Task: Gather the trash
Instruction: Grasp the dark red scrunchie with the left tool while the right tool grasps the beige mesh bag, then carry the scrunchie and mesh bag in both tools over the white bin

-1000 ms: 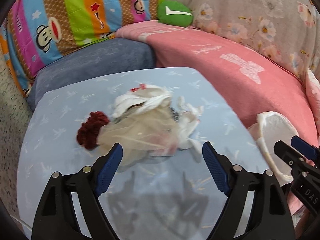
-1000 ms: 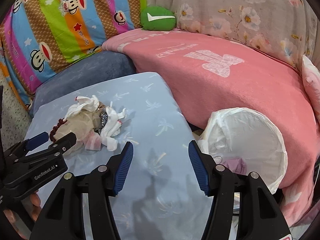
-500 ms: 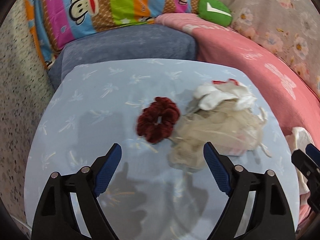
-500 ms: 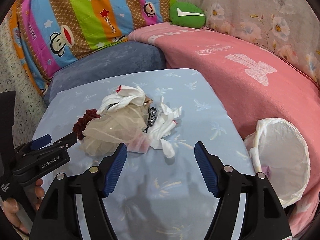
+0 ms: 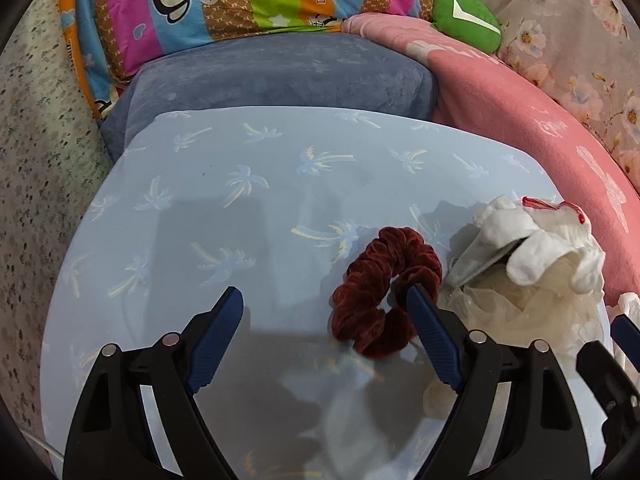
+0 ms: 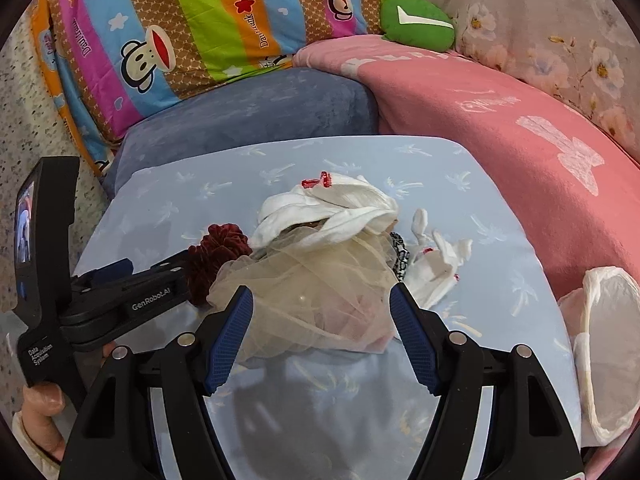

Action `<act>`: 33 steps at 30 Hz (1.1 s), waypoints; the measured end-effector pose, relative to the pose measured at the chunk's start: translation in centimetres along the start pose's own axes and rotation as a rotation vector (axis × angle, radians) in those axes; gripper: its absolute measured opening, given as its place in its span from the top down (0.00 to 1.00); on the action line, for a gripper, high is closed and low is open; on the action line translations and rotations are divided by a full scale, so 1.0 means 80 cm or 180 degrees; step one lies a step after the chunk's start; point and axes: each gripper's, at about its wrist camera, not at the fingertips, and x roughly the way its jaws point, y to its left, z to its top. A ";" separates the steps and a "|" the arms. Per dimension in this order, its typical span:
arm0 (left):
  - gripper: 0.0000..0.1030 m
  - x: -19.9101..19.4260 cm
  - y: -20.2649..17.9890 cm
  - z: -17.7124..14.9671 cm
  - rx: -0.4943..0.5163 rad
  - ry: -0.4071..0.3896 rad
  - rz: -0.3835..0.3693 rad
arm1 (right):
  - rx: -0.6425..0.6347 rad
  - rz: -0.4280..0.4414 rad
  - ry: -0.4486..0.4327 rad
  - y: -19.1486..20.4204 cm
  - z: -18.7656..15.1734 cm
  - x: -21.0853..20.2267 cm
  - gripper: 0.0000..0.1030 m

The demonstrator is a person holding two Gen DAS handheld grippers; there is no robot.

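Now the light-blue palm-print table (image 5: 248, 208) fills the middle, a striped monkey-print cushion (image 6: 168, 40) and a grey-blue cushion (image 6: 248, 108) behind its far edge, a pink blanket (image 6: 500, 120) along its right side. Left gripper (image 5: 326, 312) stands wide apart over the table, gripping nothing; its right finger (image 5: 432, 340) overlaps the dark-red scrunchie (image 5: 384, 296) in view, contact unclear. Just right of the scrunchie lies the trash pile: beige netting (image 6: 320, 280) under white tissue wads (image 6: 332, 212), more tissue (image 6: 436, 268) toward the right edge. Right gripper (image 6: 322, 328), jaws just opened wider, frames the netting without pressing it. Off the table's right edge, a white bag-lined bin (image 6: 608, 352) gapes.
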 end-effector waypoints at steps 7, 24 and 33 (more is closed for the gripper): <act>0.50 0.027 -0.002 -0.003 -0.0047 0.0198 -0.0156 | 0.0016 0.0027 0.0151 0.004 -0.005 0.032 0.42; 0.83 -0.043 -0.037 -0.017 0.0044 0.0009 -0.0389 | 0.0253 0.0202 0.0020 -0.033 -0.026 -0.036 0.98; 0.83 -0.109 -0.093 -0.031 0.0336 -0.0224 -0.0558 | 0.0495 0.0087 -0.0360 -0.096 -0.029 -0.124 0.98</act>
